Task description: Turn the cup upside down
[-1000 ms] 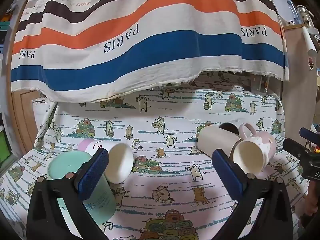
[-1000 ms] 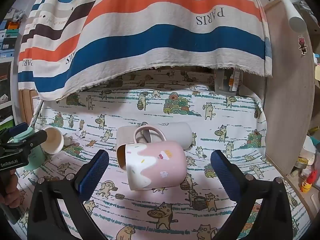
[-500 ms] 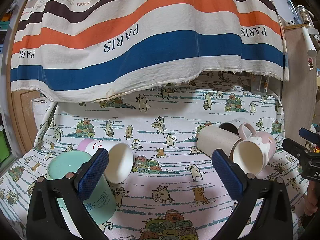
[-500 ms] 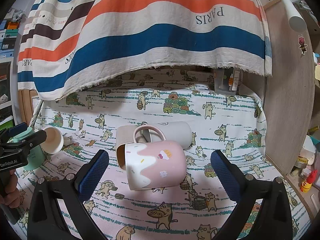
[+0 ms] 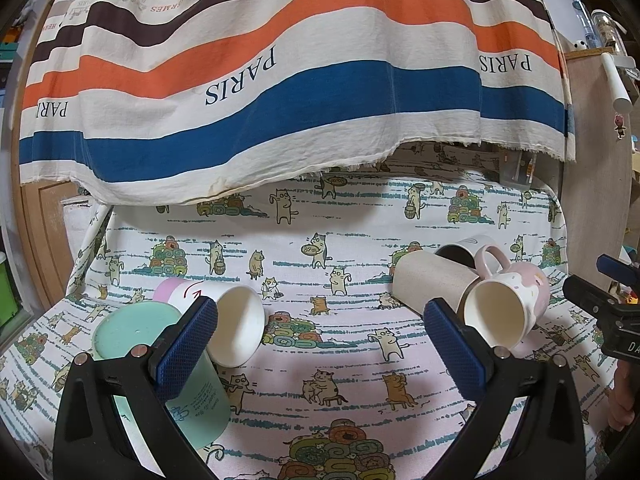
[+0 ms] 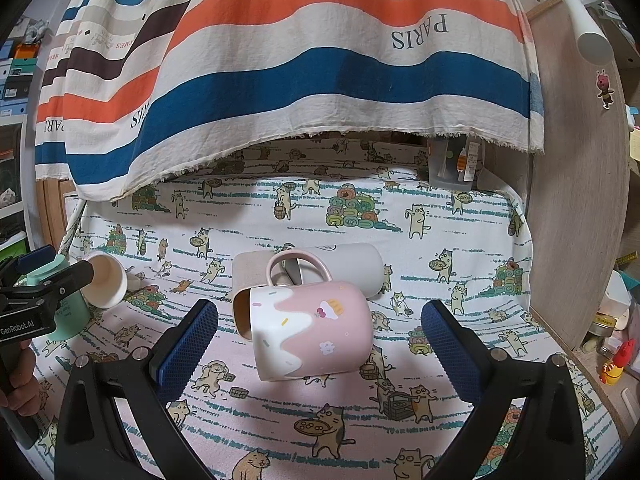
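A pink and white mug (image 6: 310, 328) lies on its side on the cat-print cloth, handle up, mouth to the left; it also shows in the left wrist view (image 5: 506, 308). My right gripper (image 6: 320, 344) is open, its jaws on either side of the mug, apart from it. A beige cup (image 6: 250, 270) and a grey mug (image 6: 348, 264) lie behind it. A white and pink cup (image 5: 228, 322) lies on its side at the left. A mint cup (image 5: 160, 368) stands upside down beside it. My left gripper (image 5: 320, 344) is open and empty, its left finger in front of the mint cup.
A striped "PARIS" cloth (image 5: 280, 80) hangs over the back of the table. A wooden panel (image 6: 576, 200) borders the right side, with small bottles (image 6: 616, 356) beyond it. A clear box (image 6: 452, 164) sits at the back right.
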The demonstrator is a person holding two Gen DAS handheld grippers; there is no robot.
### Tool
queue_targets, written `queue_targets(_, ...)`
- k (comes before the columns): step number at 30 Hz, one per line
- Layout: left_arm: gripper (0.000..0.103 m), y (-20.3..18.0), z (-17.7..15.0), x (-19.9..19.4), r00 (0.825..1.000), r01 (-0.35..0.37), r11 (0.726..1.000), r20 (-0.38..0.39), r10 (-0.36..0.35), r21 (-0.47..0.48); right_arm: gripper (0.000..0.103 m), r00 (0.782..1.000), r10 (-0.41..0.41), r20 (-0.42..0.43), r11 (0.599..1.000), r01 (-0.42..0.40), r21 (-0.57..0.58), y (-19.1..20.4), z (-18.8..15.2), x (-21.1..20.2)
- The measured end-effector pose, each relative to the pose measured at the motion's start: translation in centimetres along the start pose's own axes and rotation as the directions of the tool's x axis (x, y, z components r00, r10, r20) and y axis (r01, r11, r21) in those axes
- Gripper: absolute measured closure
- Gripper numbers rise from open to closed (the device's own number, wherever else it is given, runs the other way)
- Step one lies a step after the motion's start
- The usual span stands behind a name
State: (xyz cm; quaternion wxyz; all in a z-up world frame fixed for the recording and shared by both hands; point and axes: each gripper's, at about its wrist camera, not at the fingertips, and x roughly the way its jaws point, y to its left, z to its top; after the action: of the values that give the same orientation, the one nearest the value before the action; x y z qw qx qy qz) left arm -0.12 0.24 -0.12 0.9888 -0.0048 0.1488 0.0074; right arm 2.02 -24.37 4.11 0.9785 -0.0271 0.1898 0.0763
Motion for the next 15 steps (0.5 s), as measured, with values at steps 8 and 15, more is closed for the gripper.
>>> queue_targets(8,0.000,-0.12,-0.02,-0.06,1.000,0.004,1.000,-0.002,-0.004,0.000,0.001,1.000,-0.001,0.001,1.000,0.001,0.001,-0.05,-0.03,0.02)
queue_targets(15,0.000,-0.25,0.00,-0.03,1.000,0.003,1.000,-0.003,-0.003,0.003,0.001,1.000,-0.002,0.001,1.000,0.002,0.001,0.00,-0.02,-0.04)
